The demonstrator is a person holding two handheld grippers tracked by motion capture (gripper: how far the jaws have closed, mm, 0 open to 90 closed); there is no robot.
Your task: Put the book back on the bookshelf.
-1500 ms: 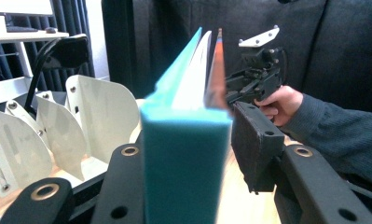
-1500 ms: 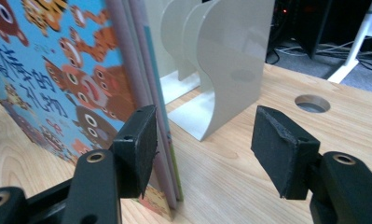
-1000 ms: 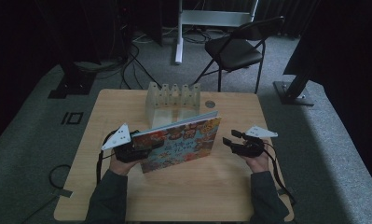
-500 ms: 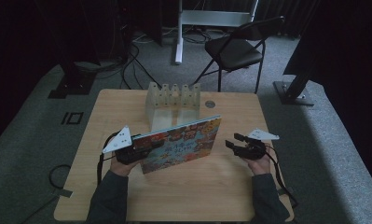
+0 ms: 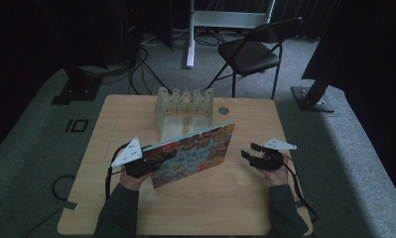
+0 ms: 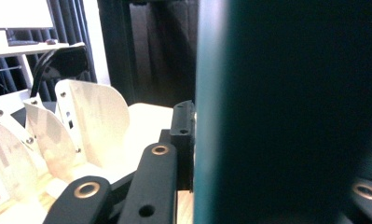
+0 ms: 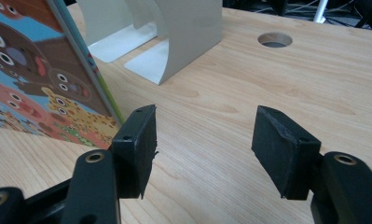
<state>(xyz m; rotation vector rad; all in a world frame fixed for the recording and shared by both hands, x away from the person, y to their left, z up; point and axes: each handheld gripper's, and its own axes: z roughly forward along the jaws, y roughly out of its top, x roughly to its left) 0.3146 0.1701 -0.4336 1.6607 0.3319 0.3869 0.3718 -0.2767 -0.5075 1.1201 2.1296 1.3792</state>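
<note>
We pinch the book (image 5: 193, 153) at its left edge in our left gripper (image 5: 153, 161), standing it tilted on the table (image 5: 245, 198). Our right gripper (image 5: 250, 151), jaws spread and empty, hovers just beside its right edge. Behind stands the white rack (image 5: 183, 111), its slots bare.

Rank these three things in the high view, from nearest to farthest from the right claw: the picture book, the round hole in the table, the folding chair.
From the right claw, which is open:
1. Picture book, just to its left, held up by the left claw.
2. Round hole, farther back on the table, beside the white rack.
3. Folding chair, on the floor beyond the table's far edge.
</note>
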